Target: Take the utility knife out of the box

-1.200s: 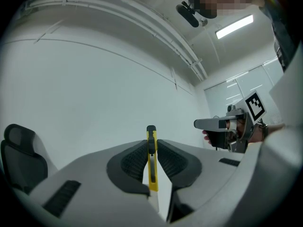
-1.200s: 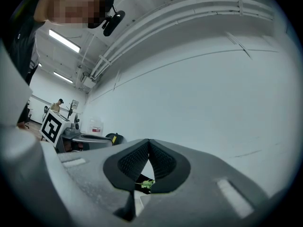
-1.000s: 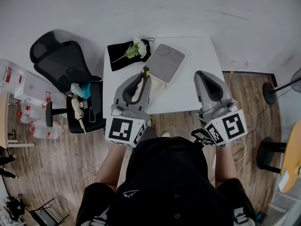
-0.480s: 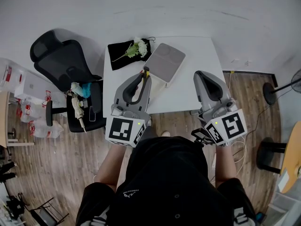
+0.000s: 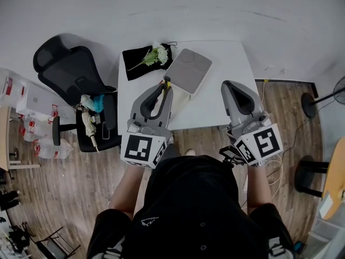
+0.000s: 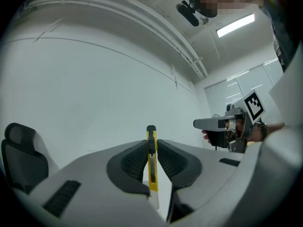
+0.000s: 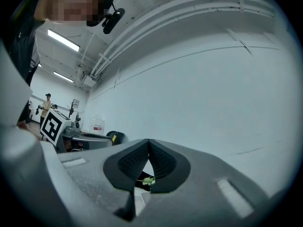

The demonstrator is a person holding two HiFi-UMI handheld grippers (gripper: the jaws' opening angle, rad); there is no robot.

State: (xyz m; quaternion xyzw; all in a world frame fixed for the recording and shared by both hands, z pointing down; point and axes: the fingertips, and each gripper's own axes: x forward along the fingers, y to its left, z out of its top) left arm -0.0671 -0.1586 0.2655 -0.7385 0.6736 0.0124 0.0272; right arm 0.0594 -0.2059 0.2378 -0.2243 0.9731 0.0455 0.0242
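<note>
My left gripper (image 5: 165, 88) is shut on a yellow utility knife (image 5: 167, 82), which stands edge-on between the pads (image 6: 137, 160) in the left gripper view, where the knife (image 6: 151, 167) pokes its black tip past the jaws. The gripper hovers level over the front of the white table (image 5: 215, 109), just short of a flat grey box (image 5: 188, 72) whose lid lies closed. My right gripper (image 5: 230, 85) is held level to the right of the box, over the table's front right part. Its pads (image 7: 163, 162) meet at the tip with nothing between them, so the right gripper (image 7: 148, 143) is shut and holds nothing.
A black cloth (image 5: 137, 65) with a white flower sprig (image 5: 157, 55) lies at the table's back left corner. A black office chair (image 5: 70, 74) with clutter on its seat stands left of the table. A fan stand (image 5: 315, 102) is on the floor at right.
</note>
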